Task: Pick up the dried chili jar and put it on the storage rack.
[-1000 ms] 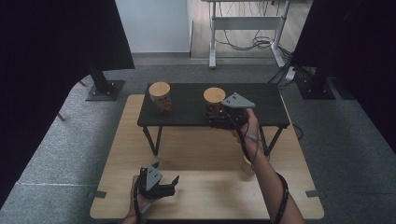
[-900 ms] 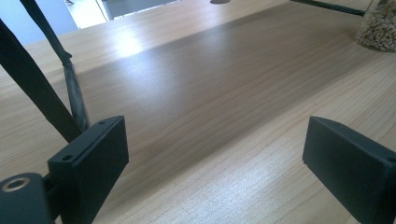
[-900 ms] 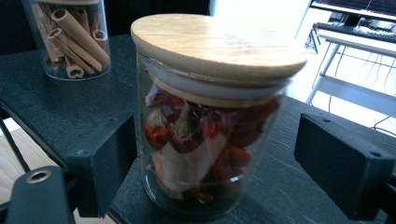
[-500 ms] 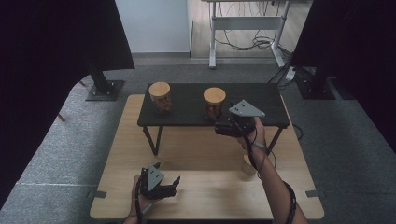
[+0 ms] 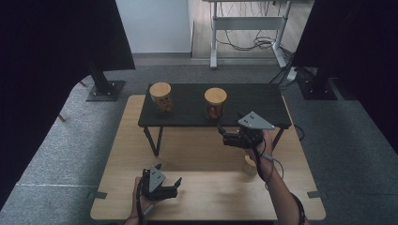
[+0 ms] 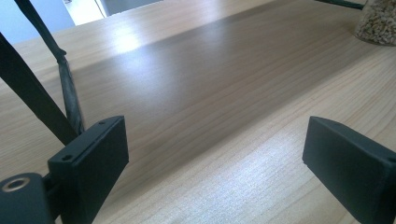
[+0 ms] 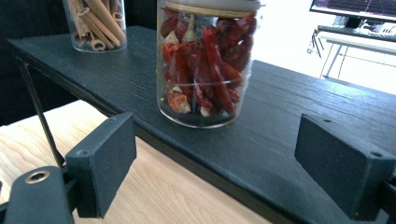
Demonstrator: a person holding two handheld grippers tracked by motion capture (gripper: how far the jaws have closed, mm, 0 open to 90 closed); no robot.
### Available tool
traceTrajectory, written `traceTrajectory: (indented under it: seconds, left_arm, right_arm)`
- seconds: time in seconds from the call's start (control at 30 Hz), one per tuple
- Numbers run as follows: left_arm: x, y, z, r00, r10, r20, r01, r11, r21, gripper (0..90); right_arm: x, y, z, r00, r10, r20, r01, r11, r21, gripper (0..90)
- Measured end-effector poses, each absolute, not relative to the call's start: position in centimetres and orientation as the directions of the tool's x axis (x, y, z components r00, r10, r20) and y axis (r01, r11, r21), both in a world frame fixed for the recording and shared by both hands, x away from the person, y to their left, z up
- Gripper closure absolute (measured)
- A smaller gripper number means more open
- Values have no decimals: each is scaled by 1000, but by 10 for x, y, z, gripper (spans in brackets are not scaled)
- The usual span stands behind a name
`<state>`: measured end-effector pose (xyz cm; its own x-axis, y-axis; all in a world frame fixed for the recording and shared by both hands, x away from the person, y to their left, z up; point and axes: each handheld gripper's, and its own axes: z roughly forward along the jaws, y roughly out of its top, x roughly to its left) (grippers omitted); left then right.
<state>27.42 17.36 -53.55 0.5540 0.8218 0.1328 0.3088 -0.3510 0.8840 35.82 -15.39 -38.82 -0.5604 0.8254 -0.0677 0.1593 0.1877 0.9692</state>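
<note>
Right of centre in the high view, the right gripper (image 5: pixel 225 136), jaws open and empty, faces the chilli jar (image 7: pixel 205 60); next, presumably, closing in squarely around it.

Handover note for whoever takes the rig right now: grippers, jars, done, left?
Right gripper: open, empty, at the black shelf's front edge, facing the chili jar.
Left gripper: open, empty, low over the wooden table.
Chili jar and cinnamon jar stand lidded on the shelf. A third jar sits on the table beside the right forearm.
Done: two jars shelved, apparently. Left: probably the table jar.
</note>
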Motion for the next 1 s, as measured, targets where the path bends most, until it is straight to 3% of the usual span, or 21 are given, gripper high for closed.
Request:
traceTrajectory:
  seconds: [1.0]
  left_arm:
    - [275, 172, -537, 553, 822, 136, 314, -357, 880, 64]
  right_arm:
    - [275, -178, -440, -622, 783, -15, 109, 106, 988, 111]
